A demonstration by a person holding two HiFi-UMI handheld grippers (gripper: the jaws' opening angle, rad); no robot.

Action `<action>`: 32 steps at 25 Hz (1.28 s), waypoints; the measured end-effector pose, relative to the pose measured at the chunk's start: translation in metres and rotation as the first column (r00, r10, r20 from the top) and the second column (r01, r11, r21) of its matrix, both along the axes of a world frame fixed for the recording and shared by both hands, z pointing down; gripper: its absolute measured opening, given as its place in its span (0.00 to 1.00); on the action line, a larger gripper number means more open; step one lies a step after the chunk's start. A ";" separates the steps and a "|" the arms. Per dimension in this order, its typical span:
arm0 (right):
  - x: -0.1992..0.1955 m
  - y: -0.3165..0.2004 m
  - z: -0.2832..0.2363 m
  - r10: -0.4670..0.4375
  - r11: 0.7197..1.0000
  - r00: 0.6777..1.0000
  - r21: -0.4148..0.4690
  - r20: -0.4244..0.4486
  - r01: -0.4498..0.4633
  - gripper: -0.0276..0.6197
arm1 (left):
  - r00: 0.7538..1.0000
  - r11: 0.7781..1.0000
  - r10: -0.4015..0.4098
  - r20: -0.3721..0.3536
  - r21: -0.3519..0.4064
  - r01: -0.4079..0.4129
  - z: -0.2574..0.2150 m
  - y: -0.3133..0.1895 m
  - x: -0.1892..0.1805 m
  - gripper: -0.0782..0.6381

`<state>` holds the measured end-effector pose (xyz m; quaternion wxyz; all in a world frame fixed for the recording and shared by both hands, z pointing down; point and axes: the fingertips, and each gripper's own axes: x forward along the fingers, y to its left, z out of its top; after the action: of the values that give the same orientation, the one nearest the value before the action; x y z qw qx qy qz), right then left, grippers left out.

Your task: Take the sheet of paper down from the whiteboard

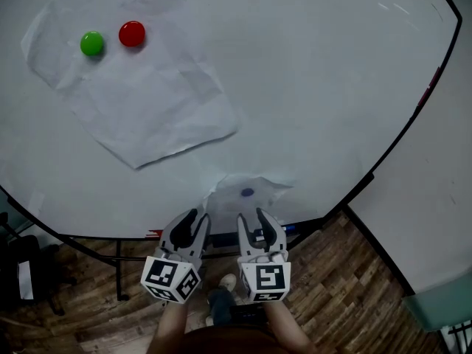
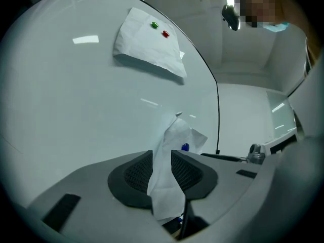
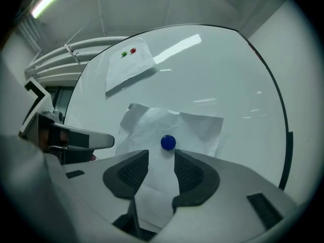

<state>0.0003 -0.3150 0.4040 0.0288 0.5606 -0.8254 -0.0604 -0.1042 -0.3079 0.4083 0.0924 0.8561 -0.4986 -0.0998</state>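
Observation:
A small crumpled sheet of paper [image 1: 254,185] hangs low on the whiteboard [image 1: 324,87], pinned by a blue magnet [image 1: 247,192]. My left gripper [image 1: 193,218] is at the sheet's lower left; in the left gripper view [image 2: 162,158] its pads pinch a bunched fold of the paper [image 2: 174,135], with the blue magnet [image 2: 185,147] just beyond. My right gripper [image 1: 252,218] stands open just below the magnet. In the right gripper view [image 3: 162,158] the paper [image 3: 152,123] lies between and under the jaws without being pressed, and the blue magnet [image 3: 168,142] sits right at the fingertips.
A larger creased sheet [image 1: 147,102] hangs at the board's upper left under a green magnet [image 1: 92,43] and a red magnet [image 1: 132,33]. The board's black frame [image 1: 383,161] curves down the right side. Stand legs [image 1: 118,268] and wooden floor [image 1: 339,286] lie below.

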 end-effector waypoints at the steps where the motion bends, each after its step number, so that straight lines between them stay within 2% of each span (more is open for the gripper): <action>1: 0.000 -0.003 -0.002 0.002 1.000 1.000 0.007 -0.004 -0.002 0.28 | 1.000 1.000 0.004 -0.001 0.001 -0.004 0.000 -0.002 0.001 0.28; 9: -0.003 -0.020 -0.016 0.010 0.998 1.000 0.054 -0.008 -0.010 0.29 | 0.999 0.999 0.039 -0.016 -0.004 -0.039 -0.005 -0.018 0.011 0.28; 16: -0.008 -0.036 -0.018 0.035 0.996 0.998 0.090 -0.043 -0.031 0.29 | 0.999 1.000 0.028 -0.023 -0.003 -0.028 -0.011 -0.030 0.008 0.28; 19: -0.009 -0.041 -0.022 0.055 0.990 0.998 0.131 -0.040 -0.050 0.28 | 0.999 0.999 0.035 -0.027 0.000 -0.035 -0.010 -0.033 0.007 0.25; 22: -0.007 -0.042 -0.019 0.091 0.988 0.992 0.132 -0.090 -0.079 0.24 | 0.998 0.999 0.053 -0.030 -0.001 -0.053 -0.010 -0.034 0.006 0.20; 25: -0.006 -0.043 -0.020 0.112 0.984 0.986 0.150 -0.120 -0.093 0.25 | 0.997 0.998 0.067 -0.041 -0.006 -0.068 -0.012 -0.035 0.009 0.16; 28: -0.007 -0.043 -0.021 0.108 0.984 0.985 0.152 -0.137 -0.087 0.25 | 0.997 0.998 0.065 -0.038 -0.016 -0.066 -0.009 -0.037 0.009 0.15; 32: -0.007 -0.043 -0.021 0.090 0.986 0.987 0.152 -0.137 -0.069 0.25 | 0.994 0.997 0.072 -0.080 -0.030 -0.074 -0.008 -0.038 0.007 0.14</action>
<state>-0.0070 -0.3581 0.3828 0.0490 0.5879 -0.7915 -0.1598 -0.0969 -0.3461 0.4003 0.1297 0.8676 -0.4644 -0.1217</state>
